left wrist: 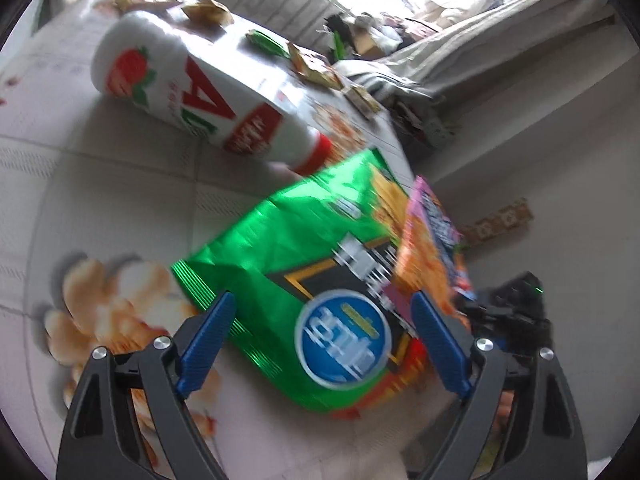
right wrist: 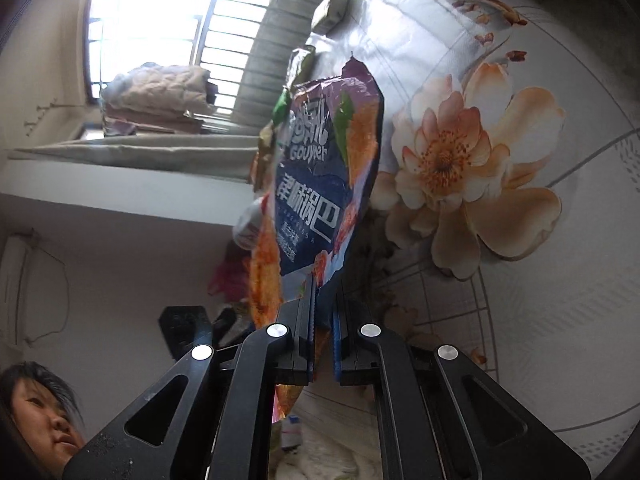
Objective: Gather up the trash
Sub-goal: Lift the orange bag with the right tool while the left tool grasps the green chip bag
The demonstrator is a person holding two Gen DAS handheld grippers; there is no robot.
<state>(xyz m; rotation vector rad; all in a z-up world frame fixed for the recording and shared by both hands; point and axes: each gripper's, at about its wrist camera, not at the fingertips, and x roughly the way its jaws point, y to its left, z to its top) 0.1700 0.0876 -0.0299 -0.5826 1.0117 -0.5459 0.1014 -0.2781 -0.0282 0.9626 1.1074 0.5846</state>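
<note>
A green snack bag (left wrist: 304, 280) lies flat on the floral tablecloth (left wrist: 100, 208). My left gripper (left wrist: 324, 312) is open, its blue fingers (left wrist: 208, 336) straddling the bag's near end. A white strawberry milk bottle (left wrist: 192, 92) with a red cap lies on its side behind the bag. My right gripper (right wrist: 323, 304) is shut on a purple-and-orange snack bag (right wrist: 320, 184) and holds it up off the table; this bag also shows in the left wrist view (left wrist: 432, 248), at the green bag's right edge. Several small wrappers (left wrist: 316, 66) lie further back on the table.
The table edge (left wrist: 400, 152) runs along the right, with floor beyond. A cluttered bed and window are at the back (left wrist: 460, 40). A person's face (right wrist: 40, 416) is at lower left in the right wrist view. Something white lies under my grippers (right wrist: 332, 456).
</note>
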